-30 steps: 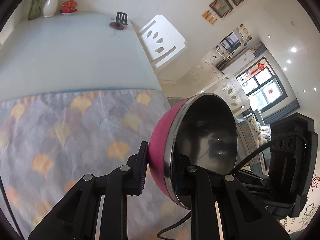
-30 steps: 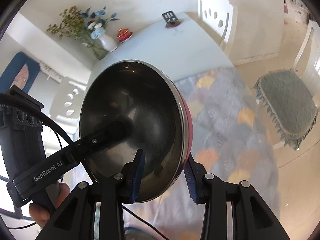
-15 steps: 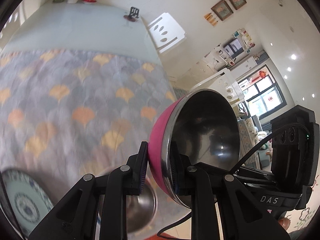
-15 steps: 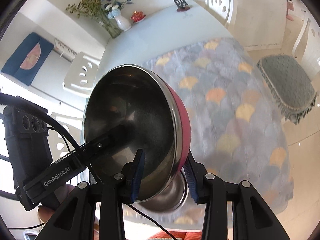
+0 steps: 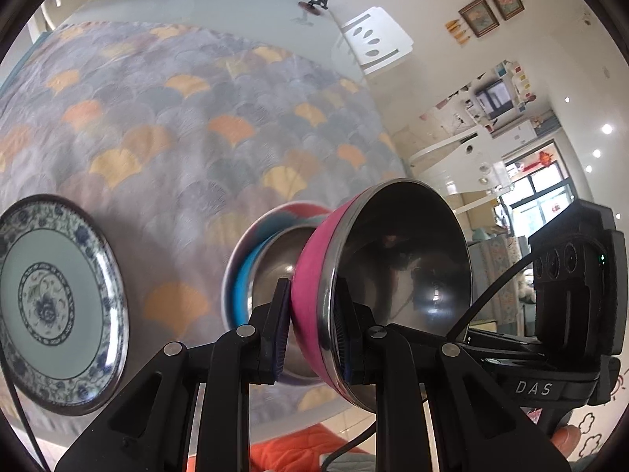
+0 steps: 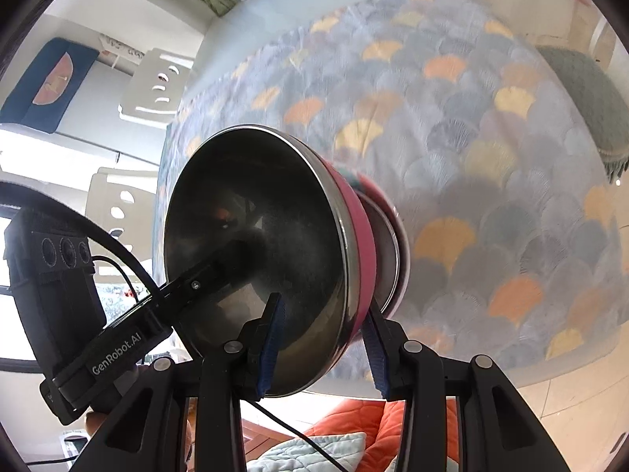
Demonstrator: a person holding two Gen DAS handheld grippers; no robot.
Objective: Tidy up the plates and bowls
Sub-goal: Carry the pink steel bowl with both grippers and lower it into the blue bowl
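Pink bowl (image 5: 314, 275) clamped by both grippers (image 5: 310, 322) (image 6: 320, 338) above stacked bowls (image 5: 251, 271), plate (image 5: 51, 306) beside.

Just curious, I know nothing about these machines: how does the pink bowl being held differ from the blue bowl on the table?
The pink bowl is up off the table, its rim pinched by both the left tool and the right tool; the blue bowl rests on the patterned cloth, gripped by nothing. The pink bowl is empty; the blue bowl seems to hold another bowl. Both have shiny steel insides.
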